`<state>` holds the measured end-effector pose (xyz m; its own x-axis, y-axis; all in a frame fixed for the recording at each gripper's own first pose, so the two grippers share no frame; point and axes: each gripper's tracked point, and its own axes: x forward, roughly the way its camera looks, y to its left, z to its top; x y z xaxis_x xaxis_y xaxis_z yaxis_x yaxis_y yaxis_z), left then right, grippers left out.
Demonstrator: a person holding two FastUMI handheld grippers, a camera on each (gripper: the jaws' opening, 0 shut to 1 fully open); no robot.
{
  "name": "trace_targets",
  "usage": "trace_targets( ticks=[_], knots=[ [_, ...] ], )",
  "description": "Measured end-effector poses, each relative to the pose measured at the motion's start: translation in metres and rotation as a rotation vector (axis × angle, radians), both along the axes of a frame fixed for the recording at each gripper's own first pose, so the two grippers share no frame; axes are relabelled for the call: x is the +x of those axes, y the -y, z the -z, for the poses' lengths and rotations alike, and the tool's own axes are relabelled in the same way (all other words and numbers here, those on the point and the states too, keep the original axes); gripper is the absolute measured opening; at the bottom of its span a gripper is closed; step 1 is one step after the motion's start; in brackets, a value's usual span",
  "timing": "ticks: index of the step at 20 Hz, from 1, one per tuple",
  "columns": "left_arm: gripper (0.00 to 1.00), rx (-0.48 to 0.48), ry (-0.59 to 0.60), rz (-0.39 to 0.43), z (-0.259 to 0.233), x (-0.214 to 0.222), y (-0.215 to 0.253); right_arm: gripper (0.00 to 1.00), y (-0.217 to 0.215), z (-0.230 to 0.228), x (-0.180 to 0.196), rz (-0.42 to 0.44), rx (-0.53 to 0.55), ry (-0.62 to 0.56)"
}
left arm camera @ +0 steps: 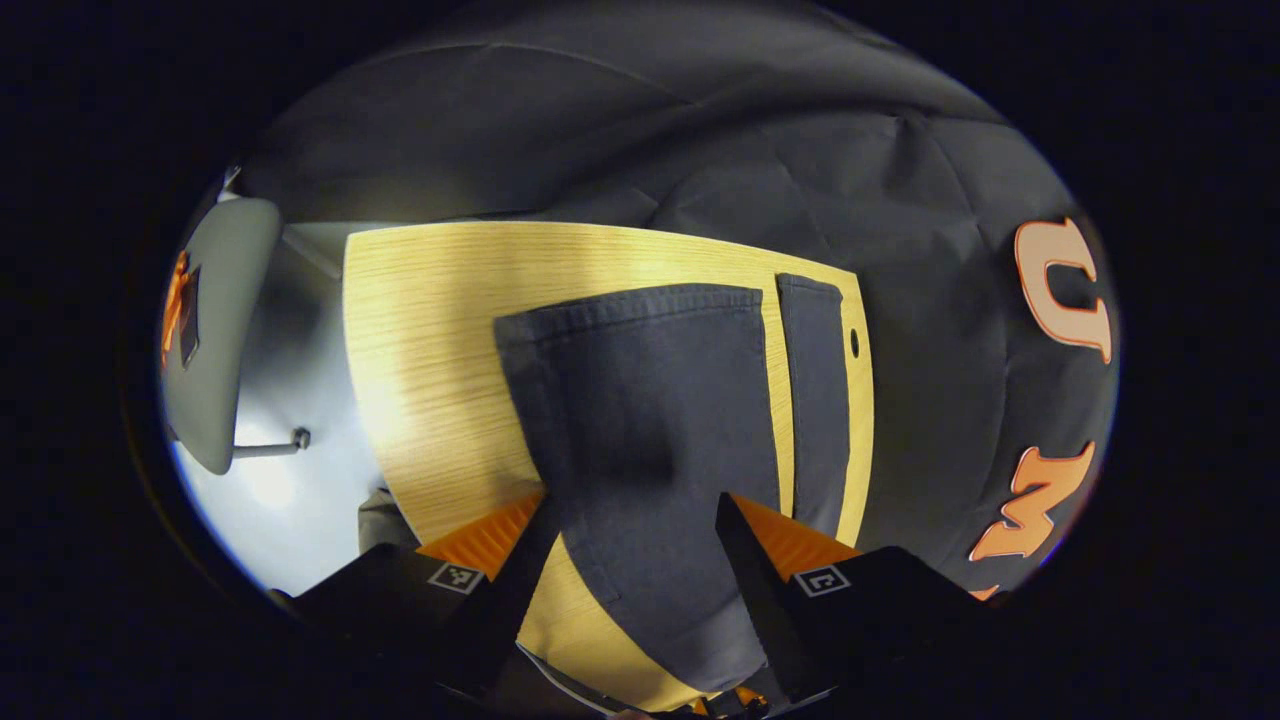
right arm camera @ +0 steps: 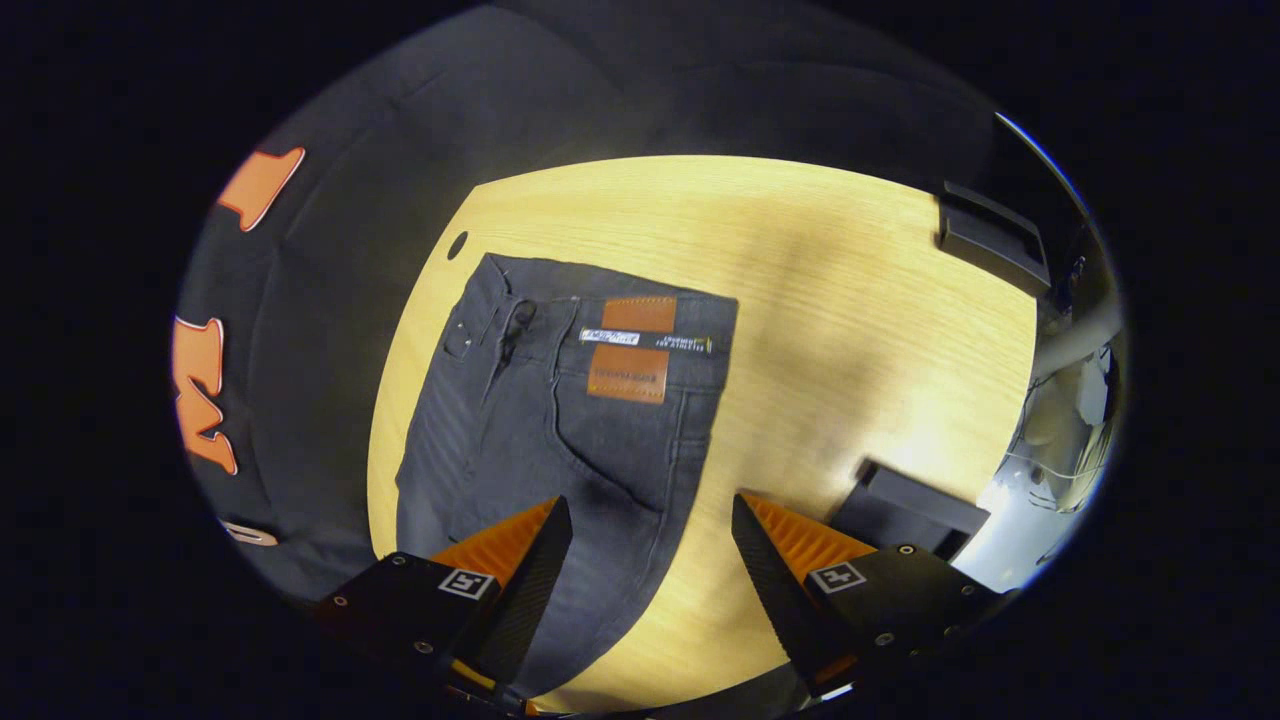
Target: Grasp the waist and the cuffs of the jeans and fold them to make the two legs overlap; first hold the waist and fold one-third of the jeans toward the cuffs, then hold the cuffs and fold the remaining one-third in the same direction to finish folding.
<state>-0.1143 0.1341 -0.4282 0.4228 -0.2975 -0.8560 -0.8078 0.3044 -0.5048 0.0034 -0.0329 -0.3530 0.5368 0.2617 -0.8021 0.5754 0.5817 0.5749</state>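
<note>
Item 1. Light wood-grain desk [left arm camera: 440, 330], rounded at the edge, with a small dark hole near the booth wall; it carries everything below.

Item 2. Dark grey denim jeans [right arm camera: 560, 430], lying flat on the desk. In the right gripper view the waist [right arm camera: 600, 300] lies at the far end, with a tan leather patch [right arm camera: 630, 348] on the waistband. In the left gripper view the two cuffs lie at the far end: a broad cuff [left arm camera: 630, 300] and a narrow cuff [left arm camera: 812, 290], apart, with a strip of desk between them (so the legs do not yet overlap).

Item 3. Left gripper [left arm camera: 635, 520]: jaws released, spread either side of the broad leg, nothing pinched.

Item 4. Right gripper [right arm camera: 650, 530]: jaws released, above the thigh of the jeans and the bare desk beside it, nothing held.

Item 5. Two dark blocks on the desk, one [right arm camera: 990, 235] at the far right, one [right arm camera: 910, 510] near the right gripper.

Step in hand, as judged: the opening one, laying leg over leg, with no grasp yet made. The next move calls for the right gripper to reach forward to the waist edge and the left to the cuff, each closing on cloth alone, then carrying one leg across in step.
</note>
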Motion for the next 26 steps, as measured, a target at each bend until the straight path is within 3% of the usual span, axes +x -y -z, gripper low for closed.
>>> trace_targets(
  ticks=[1, 2, 3, 8, 9, 11, 14, 15, 17, 18, 19, 20, 21, 22, 23, 24, 25, 26],
  knots=[
    [0.95, 0.015, 0.004, 0.019, 0.001, 0.005, 0.001, 0.98, 0.002, 0.0, 0.007, 0.002, 0.004, 0.01],
    [0.96, 0.028, 0.008, 0.04, 0.001, 0.009, 0.004, 0.9, 0.001, -0.001, 0.014, 0.001, 0.008, 0.016],
    [0.96, 0.036, 0.02, 0.053, 0.001, 0.011, 0.004, 0.97, 0.001, 0.0, 0.019, -0.004, 0.008, 0.017],
    [0.93, -0.042, 0.146, 0.058, 0.001, 0.043, 0.009, 0.96, -0.001, -0.002, 0.038, -0.043, 0.024, 0.041],
    [0.84, -0.067, 0.164, 0.055, 0.004, 0.05, 0.011, 0.97, -0.001, -0.004, 0.04, -0.03, 0.047, 0.051],
    [0.77, -0.081, 0.175, 0.073, 0.008, 0.053, 0.011, 0.98, 0.003, -0.005, 0.037, -0.011, 0.061, 0.045],
    [0.77, -0.059, 0.135, 0.137, 0.014, 0.053, 0.017, 0.96, 0.005, -0.002, 0.041, -0.006, 0.042, 0.02],
    [0.65, -0.054, 0.128, 0.145, 0.017, 0.057, 0.018, 0.94, 0.006, 0.0, 0.04, -0.02, 0.015, 0.01],
    [0.52, -0.063, 0.145, 0.165, 0.014, 0.062, 0.02, 0.85, 0.009, 0.007, 0.036, -0.05, -0.049, -0.006],
    [0.51, -0.048, 0.122, 0.179, 0.02, 0.057, 0.018, 0.74, 0.013, 0.01, 0.033, -0.054, -0.076, -0.018],
    [0.37, -0.052, 0.109, 0.182, 0.024, 0.053, 0.02, 0.69, 0.014, 0.012, 0.031, -0.057, -0.088, -0.025],
    [0.23, -0.057, 0.119, 0.176, 0.024, 0.059, 0.017, 0.51, 0.014, 0.022, 0.033, -0.07, -0.099, -0.024],
    [0.1, -0.06, 0.133, 0.193, 0.024, 0.06, 0.019, 0.49, 0.019, 0.011, 0.023, -0.071, -0.094, -0.03],
    [0.1, -0.052, 0.151, 0.205, 0.022, 0.059, 0.021, 0.32, 0.018, 0.018, 0.029, -0.072, -0.089, -0.016],
    [0.12, -0.033, 0.134, 0.21, 0.037, 0.066, 0.025, 0.34, 0.022, 0.025, 0.03, -0.05, -0.109, -0.023],
    [0.02, -0.022, 0.141, 0.212, 0.026, 0.059, 0.02, 0.24, 0.023, 0.013, 0.03, 0.029, -0.063, -0.008],
    [0.02, -0.012, 0.152, 0.227, 0.026, 0.061, 0.02, 0.13, 0.018, 0.021, 0.031, 0.053, -0.037, 0.005],
    [0.03, -0.003, 0.151, 0.234, 0.026, 0.06, 0.021, 0.14, 0.021, 0.017, 0.028, 0.063, -0.037, 0.024]
  ],
)
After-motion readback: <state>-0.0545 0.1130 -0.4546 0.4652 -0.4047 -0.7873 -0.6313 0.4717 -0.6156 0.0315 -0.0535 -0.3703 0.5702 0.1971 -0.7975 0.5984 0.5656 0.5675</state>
